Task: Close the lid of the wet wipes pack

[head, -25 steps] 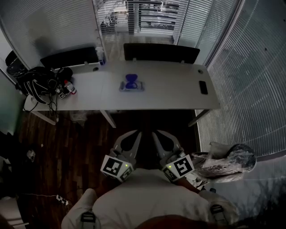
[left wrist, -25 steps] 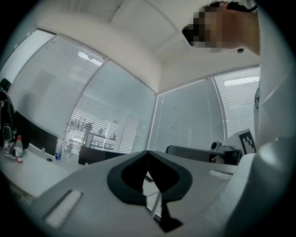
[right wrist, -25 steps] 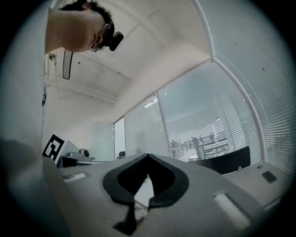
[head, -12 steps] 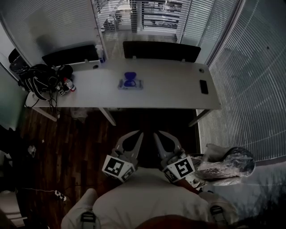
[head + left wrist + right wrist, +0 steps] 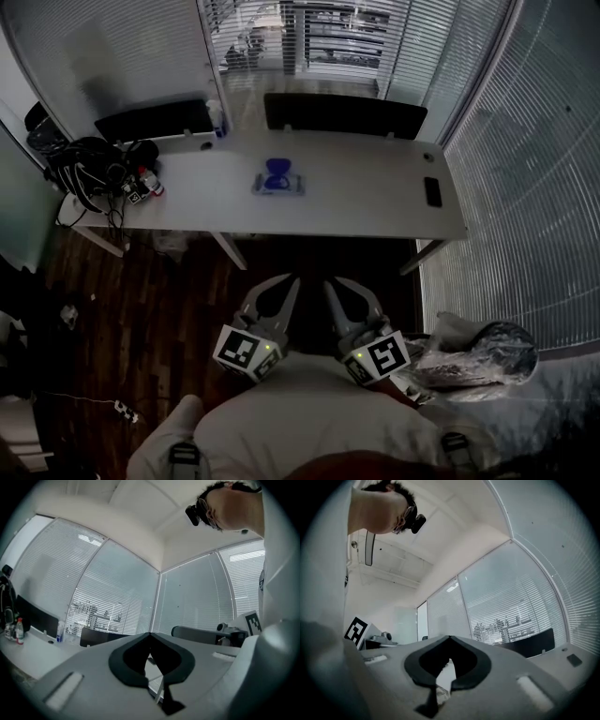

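Dark floor lies under the left gripper and right gripper, both held by the chest with jaws pressed together on nothing, while the pack sits well away on the desk, its blue lid apparently up, so closing looks unstarted.

Rig: left gripper and right gripper had grey curved jaws | marker cubes bore black-and-white squares, green lights | person wore pale top, dark buckled straps

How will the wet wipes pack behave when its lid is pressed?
The wet wipes pack lies flat on the desk, so tipping seems unlikely. Nothing braces it; a sideways push would probably slide it. Its blue lid looks raised, probably hinged.
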The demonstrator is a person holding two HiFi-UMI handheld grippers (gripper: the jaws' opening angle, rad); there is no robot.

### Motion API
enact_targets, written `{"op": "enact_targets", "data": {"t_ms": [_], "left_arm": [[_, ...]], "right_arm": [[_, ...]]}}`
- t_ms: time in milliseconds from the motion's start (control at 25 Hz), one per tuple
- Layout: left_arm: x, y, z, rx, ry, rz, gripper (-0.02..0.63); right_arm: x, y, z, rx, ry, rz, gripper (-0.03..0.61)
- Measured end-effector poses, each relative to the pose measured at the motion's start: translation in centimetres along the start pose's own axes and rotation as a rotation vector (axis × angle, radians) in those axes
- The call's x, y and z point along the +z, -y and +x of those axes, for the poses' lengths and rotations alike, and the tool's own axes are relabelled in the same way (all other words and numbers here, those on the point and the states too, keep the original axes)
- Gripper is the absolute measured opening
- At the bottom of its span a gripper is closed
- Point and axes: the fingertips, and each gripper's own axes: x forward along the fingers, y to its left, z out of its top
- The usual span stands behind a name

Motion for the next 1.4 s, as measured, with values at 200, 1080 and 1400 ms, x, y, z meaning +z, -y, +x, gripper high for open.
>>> {"op": "enact_targets", "data": {"t_ms": [200,1080,1400], "left_arm": [[-0.6,-2.2,1.8,-0.003,0.001,-0.003,0.002],[4.3,-22.8,12.7,-0.046,-0.031,-0.012,0.002],[5.2,-28.2,15.0,-0.040,-0.045,-0.031,0.002]], "right_arm": [[-0.6,1.6,1.8,-0.017,0.004,-0.012,0.000],[-1.9,7.7,25.1,-0.059,-0.048,-0.089,0.000],[-3.7,9.4,30.8,-0.080,-0.078,-0.071,0.000]]}}
